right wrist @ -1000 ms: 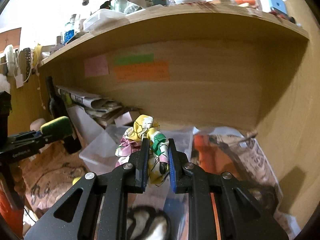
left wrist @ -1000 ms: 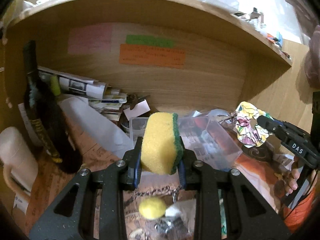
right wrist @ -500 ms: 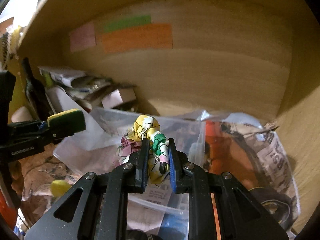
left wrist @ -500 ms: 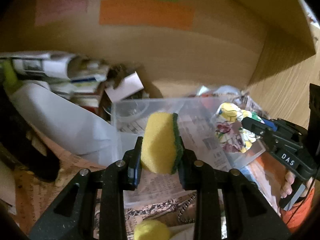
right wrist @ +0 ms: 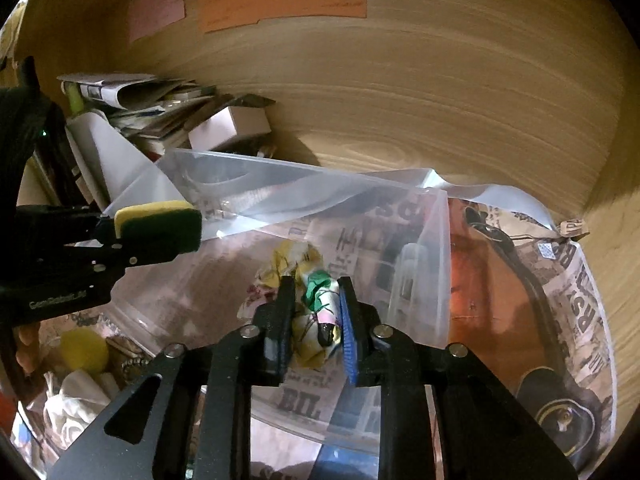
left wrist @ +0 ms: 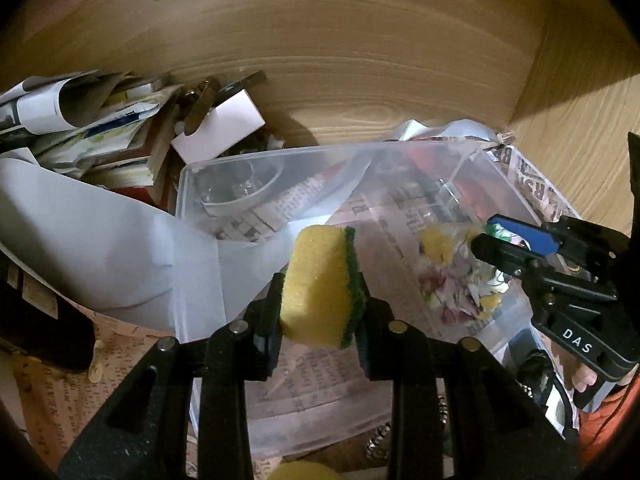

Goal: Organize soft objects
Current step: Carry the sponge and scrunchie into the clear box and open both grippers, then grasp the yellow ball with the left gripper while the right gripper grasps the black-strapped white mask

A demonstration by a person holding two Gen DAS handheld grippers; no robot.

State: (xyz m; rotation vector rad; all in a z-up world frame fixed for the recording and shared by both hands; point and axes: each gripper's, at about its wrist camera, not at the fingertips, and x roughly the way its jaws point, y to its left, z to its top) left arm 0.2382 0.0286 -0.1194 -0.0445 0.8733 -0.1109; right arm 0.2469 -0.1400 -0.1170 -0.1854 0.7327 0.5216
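My left gripper (left wrist: pixel 320 300) is shut on a yellow sponge (left wrist: pixel 318 284) with a green scrub side, held over the near left part of a clear plastic bin (left wrist: pixel 188 184). The sponge also shows in the right wrist view (right wrist: pixel 158 226). My right gripper (right wrist: pixel 318 316) is shut on a floral fabric scrunchie (right wrist: pixel 316 320), held low inside the bin (right wrist: pixel 436 264). In the left wrist view the scrunchie (left wrist: pixel 460 284) shows through the bin wall at the right gripper's tips (left wrist: pixel 490 240).
A yellow ball (right wrist: pixel 84 350) and white cloth (right wrist: pixel 76 408) lie on newspaper left of the bin. Stacked papers (left wrist: pixel 100 128) and a white box (left wrist: pixel 218 126) sit behind it against the wooden back wall. A dark bottle (left wrist: pixel 36 320) stands at left.
Both grippers have moved forward and down under the shelf toward the bin. The scrunchie has gone from above the bin's rim to inside it. The sponge now hangs over the bin.
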